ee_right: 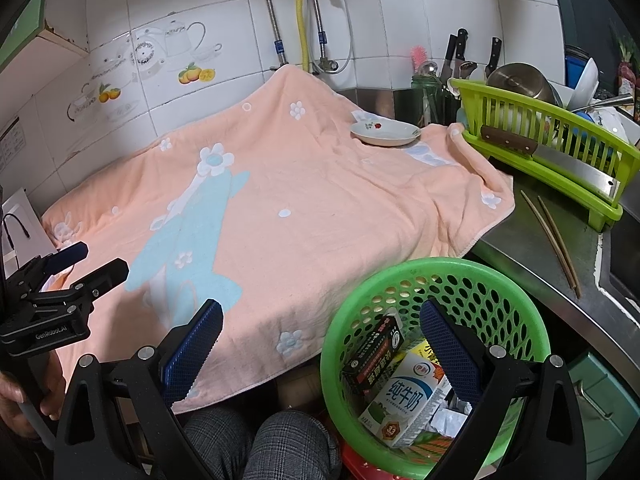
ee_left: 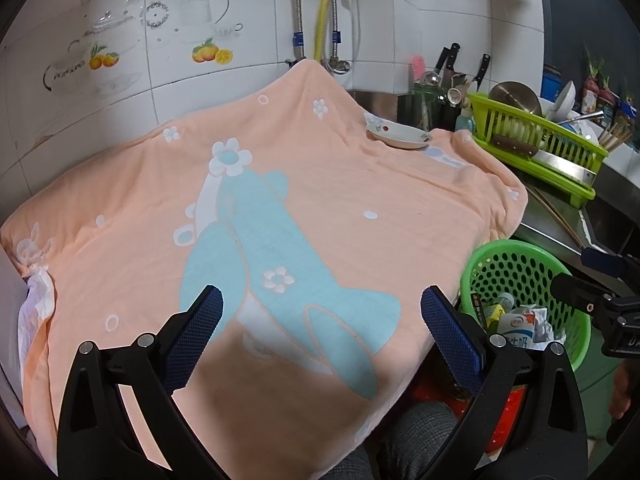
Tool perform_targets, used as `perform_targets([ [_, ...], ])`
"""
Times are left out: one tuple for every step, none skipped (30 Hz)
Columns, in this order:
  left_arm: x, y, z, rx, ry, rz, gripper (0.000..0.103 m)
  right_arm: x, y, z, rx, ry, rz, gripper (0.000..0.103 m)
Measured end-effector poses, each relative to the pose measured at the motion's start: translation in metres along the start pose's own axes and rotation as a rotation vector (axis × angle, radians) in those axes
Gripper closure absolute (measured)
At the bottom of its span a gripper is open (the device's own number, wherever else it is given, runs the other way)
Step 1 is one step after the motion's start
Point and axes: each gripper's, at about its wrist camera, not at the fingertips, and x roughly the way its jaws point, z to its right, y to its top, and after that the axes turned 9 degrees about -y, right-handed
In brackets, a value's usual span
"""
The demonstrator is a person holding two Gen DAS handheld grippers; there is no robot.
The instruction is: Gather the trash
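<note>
A round green perforated basket [ee_right: 436, 280] stands at the table's front right edge and also shows in the left wrist view [ee_left: 520, 256]. It holds a white milk carton [ee_right: 404, 396], a dark box [ee_right: 372, 352] and crumpled wrappers. My right gripper [ee_right: 320, 344] is open and empty, above the basket's near left rim. My left gripper [ee_left: 320, 332] is open and empty over the front of the peach towel [ee_left: 280, 208] that covers the table. The left gripper also shows at the left of the right wrist view [ee_right: 86, 260].
A white dish [ee_right: 384, 132] sits on the towel's far right. A lime dish rack [ee_right: 560, 140] with a cleaver, bowls and a pot stands on the steel counter, with chopsticks [ee_right: 556, 236] beside it. Knives and utensils stand behind. Tiled wall behind. My knees are below the table edge.
</note>
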Motion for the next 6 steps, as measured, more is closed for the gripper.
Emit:
perform_targets([
  [0.0001, -0.0002, -0.0009, -0.002, -0.001, 0.0, 0.005, 0.0005, -0.0005, -0.0008, -0.002, 0.001, -0.001, 0.007],
  [0.0001, -0.0004, -0.0016, -0.003, 0.001, -0.001, 0.005, 0.0009, -0.0005, -0.0019, -0.002, 0.003, -0.002, 0.007],
  [0.0003, -0.0005, -0.0021, -0.003, 0.002, 0.0, 0.005, 0.0011, -0.0004, -0.0028, -0.003, 0.004, -0.004, 0.007],
  [0.0006, -0.0006, -0.0026, -0.003, 0.002, -0.001, 0.005, 0.0015, -0.0005, -0.0037, -0.006, 0.006, -0.004, 0.007],
  [0.0007, -0.0007, -0.0031, -0.004, 0.002, -0.001, 0.005, 0.0019, -0.0005, -0.0044, -0.009, 0.006, -0.004, 0.007],
  [0.001, -0.0009, -0.004, -0.007, -0.001, -0.001, 0.005, 0.0025, -0.0004, -0.0052, -0.01, 0.007, -0.006, 0.007],
])
